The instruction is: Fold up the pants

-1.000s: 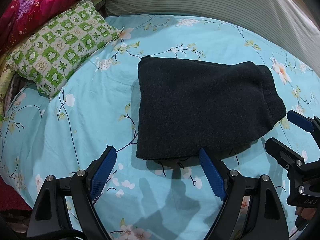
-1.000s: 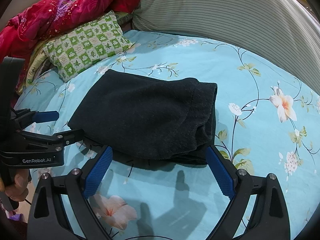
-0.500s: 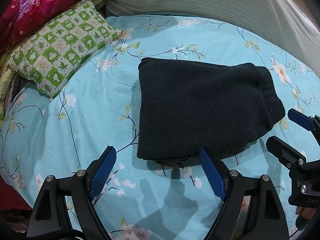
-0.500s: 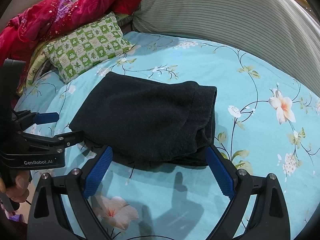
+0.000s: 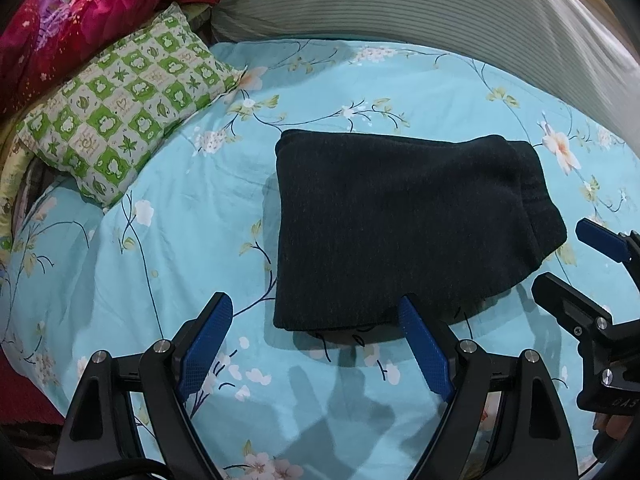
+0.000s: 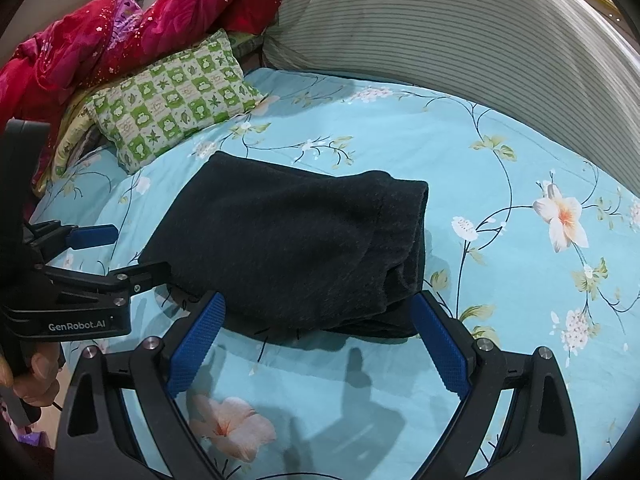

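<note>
- Left wrist view, setting: a bed covered by a turquoise floral sheet; a green checked pillow lies toward its far left corner, a red quilt behind that, and a grey striped bolster runs along the far edge.
- Left wrist view, task object: the dark pants, folded into a compact, thick rectangle, lie mid-sheet. The left gripper is spread wide and holds nothing; its right blue pad sits at the bundle's near edge, its left pad over bare sheet.
- Left wrist view: the right gripper, likewise splayed, waits just beside the bundle's right end, where layered folds show.
- Right wrist view: the right gripper stands released and empty, the pants lying just beyond both pads, near edge between them.
- Right wrist view: the left gripper, held by a hand, is apart-fingered at the bundle's left corner.
- Right wrist view, room: bare sheet stretches to the right and far side.
</note>
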